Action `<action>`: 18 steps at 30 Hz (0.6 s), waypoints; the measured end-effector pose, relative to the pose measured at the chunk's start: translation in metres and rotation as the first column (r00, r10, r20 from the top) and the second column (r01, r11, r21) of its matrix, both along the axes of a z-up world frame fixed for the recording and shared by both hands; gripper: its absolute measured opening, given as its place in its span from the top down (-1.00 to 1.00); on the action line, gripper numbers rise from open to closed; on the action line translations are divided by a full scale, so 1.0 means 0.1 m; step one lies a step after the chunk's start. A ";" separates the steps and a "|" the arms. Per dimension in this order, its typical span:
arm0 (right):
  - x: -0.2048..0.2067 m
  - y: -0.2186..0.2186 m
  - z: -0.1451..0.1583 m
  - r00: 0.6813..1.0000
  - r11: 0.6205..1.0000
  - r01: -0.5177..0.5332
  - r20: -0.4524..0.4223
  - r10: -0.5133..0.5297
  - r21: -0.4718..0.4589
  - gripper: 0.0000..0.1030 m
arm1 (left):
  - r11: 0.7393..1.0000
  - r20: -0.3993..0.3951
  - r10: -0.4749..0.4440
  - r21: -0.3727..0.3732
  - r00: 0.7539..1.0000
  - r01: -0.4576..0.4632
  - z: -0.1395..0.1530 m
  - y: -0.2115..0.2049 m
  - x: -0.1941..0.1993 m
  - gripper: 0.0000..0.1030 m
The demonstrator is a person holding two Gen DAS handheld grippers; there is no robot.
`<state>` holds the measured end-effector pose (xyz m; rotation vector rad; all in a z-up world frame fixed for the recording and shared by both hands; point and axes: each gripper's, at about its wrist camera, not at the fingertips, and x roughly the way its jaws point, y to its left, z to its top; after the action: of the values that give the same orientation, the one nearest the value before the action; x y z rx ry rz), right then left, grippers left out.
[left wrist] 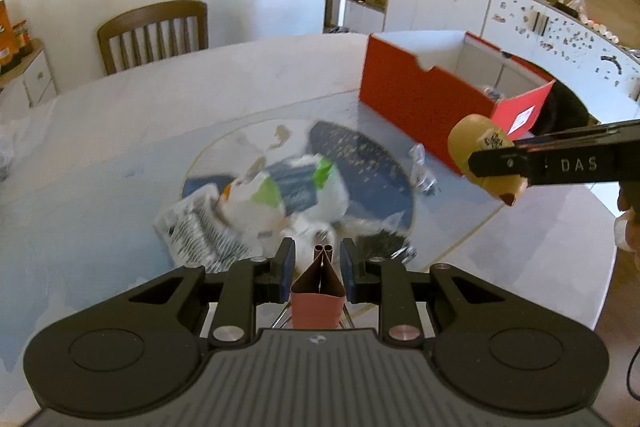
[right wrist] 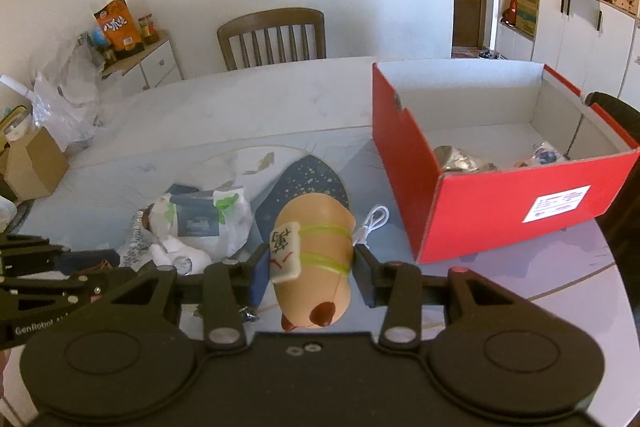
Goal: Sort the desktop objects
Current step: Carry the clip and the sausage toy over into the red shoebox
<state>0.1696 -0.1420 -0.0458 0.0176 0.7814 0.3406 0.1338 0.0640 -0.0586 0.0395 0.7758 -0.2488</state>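
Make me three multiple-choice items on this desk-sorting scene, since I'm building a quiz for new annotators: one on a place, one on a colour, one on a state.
1. Where does the white cable lie?
A. inside the box
B. on the table between the plastic bag and the box
C. on the chair

2. What colour is the outside of the cardboard box?
A. red
B. green
C. black

3. What is the state of the right gripper?
A. open and empty
B. shut on the tan animal toy
C. shut on the binder clip

Answers:
1. B: the cable rests on the table, right of the plastic bag and left of the box.
2. A: its outer walls are red, its inside white.
3. B: the jaws press both sides of the tan animal toy; the binder clip sits in the left gripper.
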 end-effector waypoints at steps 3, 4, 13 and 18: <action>-0.02 -0.07 0.10 1.000 1.000 0.003 0.003 -0.003 -0.004 0.18 | 1.000 0.004 -0.020 -0.016 1.000 0.020 0.12 -0.09 0.05 0.55; -0.02 -0.10 0.14 1.000 1.000 0.006 0.001 -0.006 -0.003 0.18 | 0.999 0.006 -0.026 -0.022 1.000 0.026 0.16 -0.12 0.07 0.55; 0.01 -0.48 0.41 1.000 1.000 0.028 0.008 -0.028 0.010 0.18 | 0.994 0.058 -0.099 -0.044 0.993 0.102 0.53 -0.52 0.33 0.55; 0.09 -0.76 0.55 0.999 0.999 0.038 0.026 -0.038 0.004 0.18 | 0.988 0.090 -0.139 -0.049 0.986 0.144 0.72 -0.80 0.54 0.55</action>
<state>0.1787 -0.2178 0.0092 0.0311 0.7541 0.3055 0.1881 -0.0160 0.0135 0.0533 0.6807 -0.4012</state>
